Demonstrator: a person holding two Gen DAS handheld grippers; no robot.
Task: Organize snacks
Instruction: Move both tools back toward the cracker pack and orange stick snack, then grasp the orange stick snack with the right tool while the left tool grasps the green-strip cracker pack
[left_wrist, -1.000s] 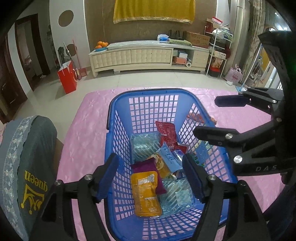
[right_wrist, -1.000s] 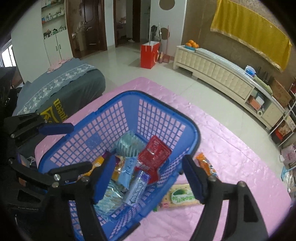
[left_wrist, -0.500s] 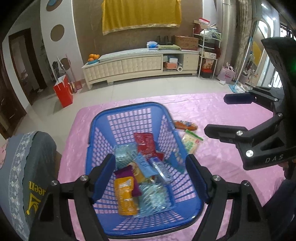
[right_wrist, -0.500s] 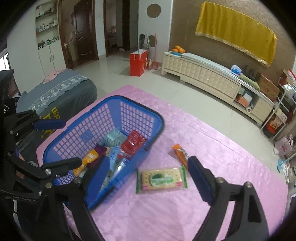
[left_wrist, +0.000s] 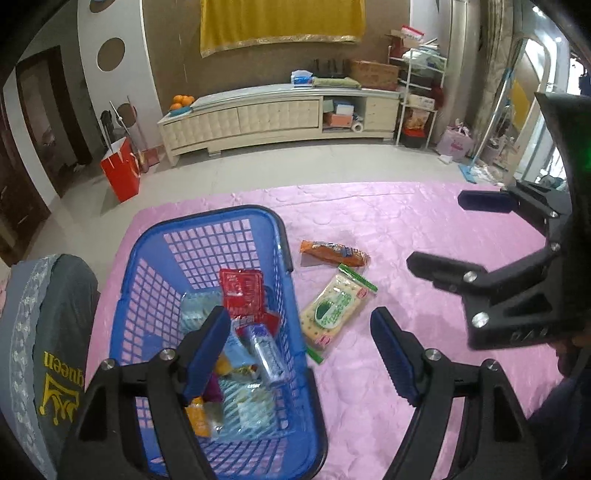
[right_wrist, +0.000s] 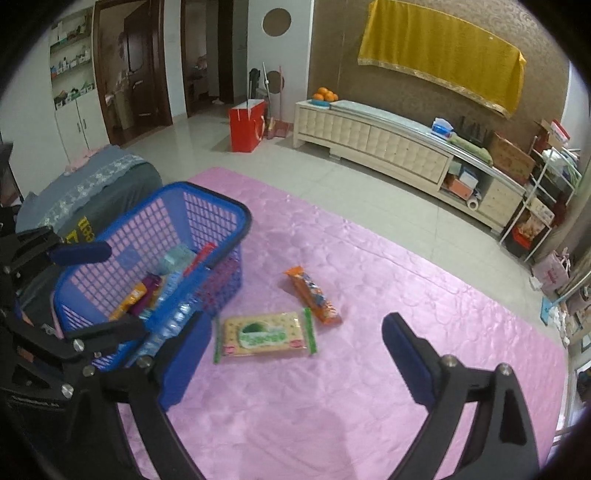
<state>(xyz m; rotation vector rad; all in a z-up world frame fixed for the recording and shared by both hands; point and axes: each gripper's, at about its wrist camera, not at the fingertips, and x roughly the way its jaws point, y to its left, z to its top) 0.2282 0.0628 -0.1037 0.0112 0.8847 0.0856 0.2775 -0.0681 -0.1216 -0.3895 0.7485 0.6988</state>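
A blue mesh basket stands on the pink cloth and holds several snack packs, among them a red pack. A green-labelled cracker pack and an orange snack pack lie on the cloth just right of the basket. My left gripper is open and empty above the basket's right wall. My right gripper is open and empty, hovering just in front of the cracker pack; it also shows in the left wrist view.
The pink cloth covers the table. A grey cushioned seat with yellow print stands left of the basket. Beyond are tiled floor, a red bag and a long cream cabinet.
Both grippers have pulled back and shifted right, away from the basket. The two packs on the cloth have come into full view. Both grippers stay open.
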